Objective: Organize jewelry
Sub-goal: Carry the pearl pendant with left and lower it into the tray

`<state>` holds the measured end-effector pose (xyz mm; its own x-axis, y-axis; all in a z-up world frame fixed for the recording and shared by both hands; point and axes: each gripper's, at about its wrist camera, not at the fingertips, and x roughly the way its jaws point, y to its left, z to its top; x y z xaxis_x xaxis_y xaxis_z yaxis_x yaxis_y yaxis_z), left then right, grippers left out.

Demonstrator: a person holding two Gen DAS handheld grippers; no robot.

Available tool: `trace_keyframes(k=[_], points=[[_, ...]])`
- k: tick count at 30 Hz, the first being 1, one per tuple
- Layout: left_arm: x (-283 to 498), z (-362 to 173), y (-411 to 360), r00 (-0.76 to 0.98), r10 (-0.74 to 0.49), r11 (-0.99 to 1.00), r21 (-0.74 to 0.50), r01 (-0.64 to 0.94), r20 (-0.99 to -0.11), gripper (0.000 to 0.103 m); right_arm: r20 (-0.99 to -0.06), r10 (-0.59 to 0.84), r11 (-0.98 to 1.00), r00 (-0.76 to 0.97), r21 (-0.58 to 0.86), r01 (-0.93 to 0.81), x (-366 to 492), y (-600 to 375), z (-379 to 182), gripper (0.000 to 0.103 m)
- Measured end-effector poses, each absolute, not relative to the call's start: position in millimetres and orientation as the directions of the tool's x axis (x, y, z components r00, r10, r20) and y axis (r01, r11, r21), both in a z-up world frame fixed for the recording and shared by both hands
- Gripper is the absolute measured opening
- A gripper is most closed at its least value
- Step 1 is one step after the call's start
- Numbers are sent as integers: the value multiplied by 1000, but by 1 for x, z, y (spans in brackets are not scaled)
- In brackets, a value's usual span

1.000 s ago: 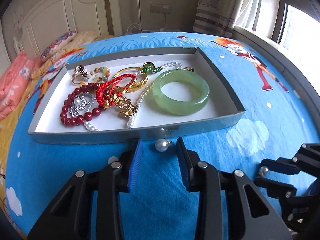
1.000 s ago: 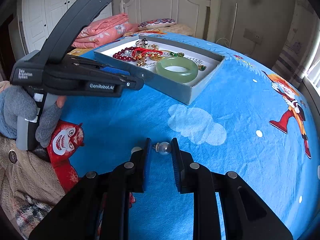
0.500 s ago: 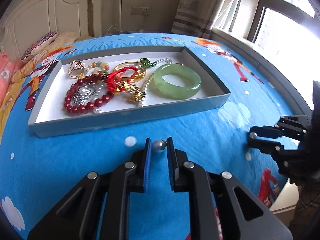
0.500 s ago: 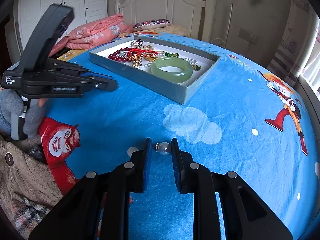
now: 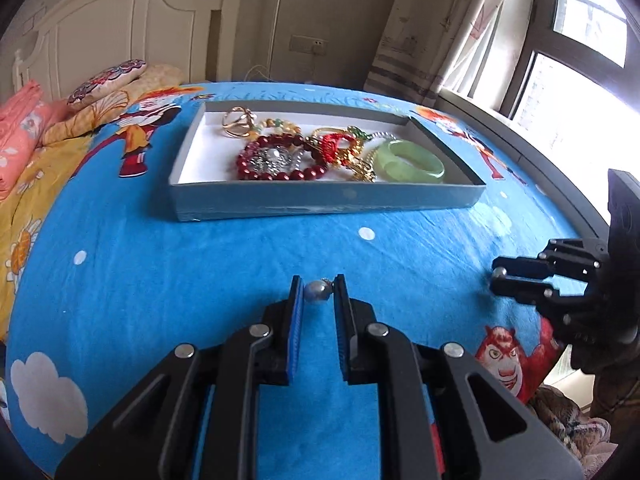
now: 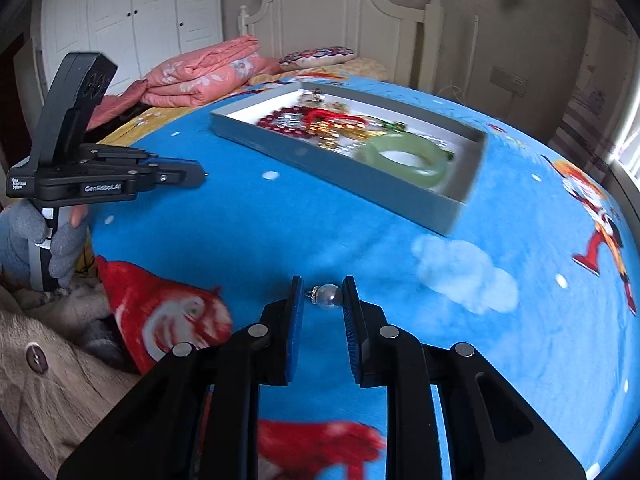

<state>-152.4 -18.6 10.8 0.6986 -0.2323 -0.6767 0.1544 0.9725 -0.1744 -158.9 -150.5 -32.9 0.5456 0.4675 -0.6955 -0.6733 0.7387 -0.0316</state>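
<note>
Bedroom light from a window falls across a bed spread with a blue cartoon sheet (image 5: 160, 280), which serves as the work surface. Low over it, the left gripper (image 5: 319, 292) is clamped on a small pearl earring (image 5: 318, 291), the pearl pinched between the blue pads near their tips. The right gripper (image 6: 323, 295) is likewise closed on a second pearl earring (image 6: 329, 297), its little metal setting pointing toward the left pad.

Each earring is probably very light, hard, round and slick, so it could squirt out of the pads if the squeeze slackens or the wrist jerks. A hold across the widest part of the pearl looks safest; the metal fitting is thin and likely bends easily.

Farther up the sheet sits a shallow grey tray (image 5: 320, 200) with a white floor. It already holds a green jade bangle (image 5: 412, 162), a dark red bead bracelet (image 5: 276, 160), a red cord piece with gold charms (image 5: 340, 148) and a gold ring (image 5: 236, 120), all bunched toward the right and middle; the left part of the floor is bare. The tray's near wall must be cleared to reach inside, and the heap leaves little room on the right. Folded pink bedding (image 6: 200, 76) and a white headboard (image 6: 340, 12) lie beyond.
</note>
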Motion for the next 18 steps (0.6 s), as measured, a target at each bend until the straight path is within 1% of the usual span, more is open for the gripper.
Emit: trace_keyframes(k=[7, 18], points=[[-157, 16, -9, 725, -193, 981, -149, 125, -661, 14, -670, 503, 697, 546, -59, -714, -161, -103, -19, 20], [-154, 42, 5, 781, -170, 985, -130, 115, -601, 15, -584, 517, 752, 626, -39, -658, -141, -101, 13, 20]])
